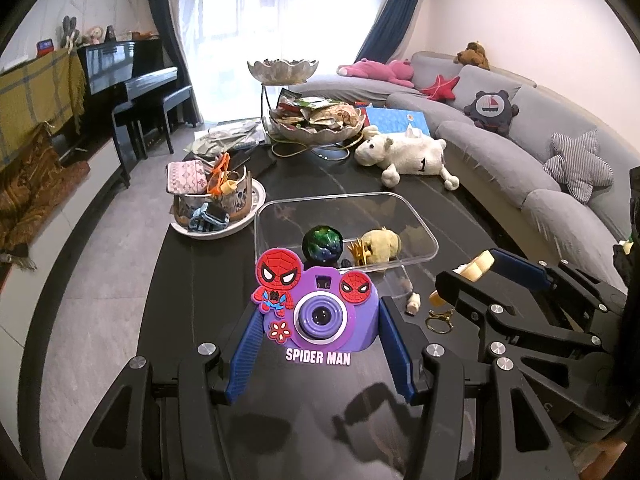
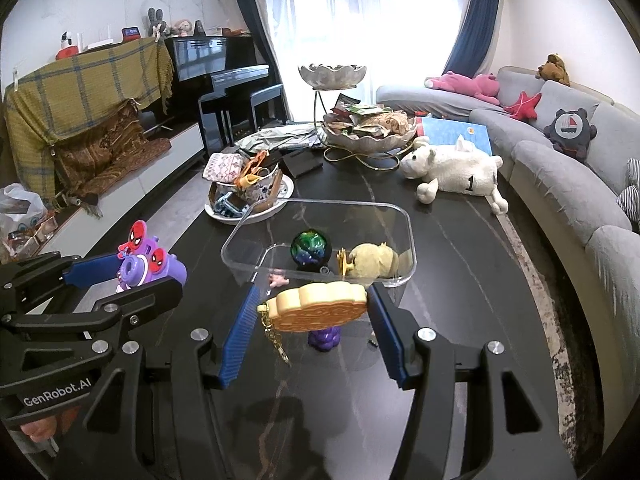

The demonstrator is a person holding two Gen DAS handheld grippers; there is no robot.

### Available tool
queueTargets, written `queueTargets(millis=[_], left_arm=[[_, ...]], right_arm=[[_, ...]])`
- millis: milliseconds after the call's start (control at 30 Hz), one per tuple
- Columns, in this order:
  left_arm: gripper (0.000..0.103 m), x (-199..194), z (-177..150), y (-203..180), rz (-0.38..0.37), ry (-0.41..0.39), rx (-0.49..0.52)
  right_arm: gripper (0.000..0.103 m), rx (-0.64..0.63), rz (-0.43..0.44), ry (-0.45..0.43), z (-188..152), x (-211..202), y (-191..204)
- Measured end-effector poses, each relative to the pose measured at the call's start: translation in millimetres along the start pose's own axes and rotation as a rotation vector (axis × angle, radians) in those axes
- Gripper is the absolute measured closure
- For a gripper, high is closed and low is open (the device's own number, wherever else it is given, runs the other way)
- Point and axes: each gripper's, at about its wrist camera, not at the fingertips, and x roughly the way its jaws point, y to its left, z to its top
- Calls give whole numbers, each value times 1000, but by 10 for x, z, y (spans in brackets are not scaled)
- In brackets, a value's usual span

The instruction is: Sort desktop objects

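Our left gripper [image 1: 320, 330] has its jaws clenched on the purple toy camera [image 1: 320, 312]; our right gripper [image 2: 312, 312] grips the biscuit keychain [image 2: 318, 307]. Just beyond both jaws sits the clear tray [image 2: 400, 216] on the desk [image 2: 460, 280].

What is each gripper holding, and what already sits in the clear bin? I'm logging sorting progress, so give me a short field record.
left gripper: shut on Spider-Man toy camera, held above the table
right gripper: shut on cookie keychain, its gold chain hanging down
clear bin: holds green marbled ball, yellow plush toy, gold hair clip
loose on table: purple grape toy, gold ring
table: dark marble top
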Motion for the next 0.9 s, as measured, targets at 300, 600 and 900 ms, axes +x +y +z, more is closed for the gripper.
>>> queueTargets(millis=[300, 600, 900], left_arm=[[51, 174, 199, 38, 7, 17, 6], [52, 375, 411, 61, 17, 25, 4], [52, 553, 563, 136, -2, 15, -17]], right_arm=[[50, -5, -19, 14, 177, 201, -46], [50, 3, -24, 27, 328, 414, -110], [50, 7, -29, 28, 489, 599, -159]])
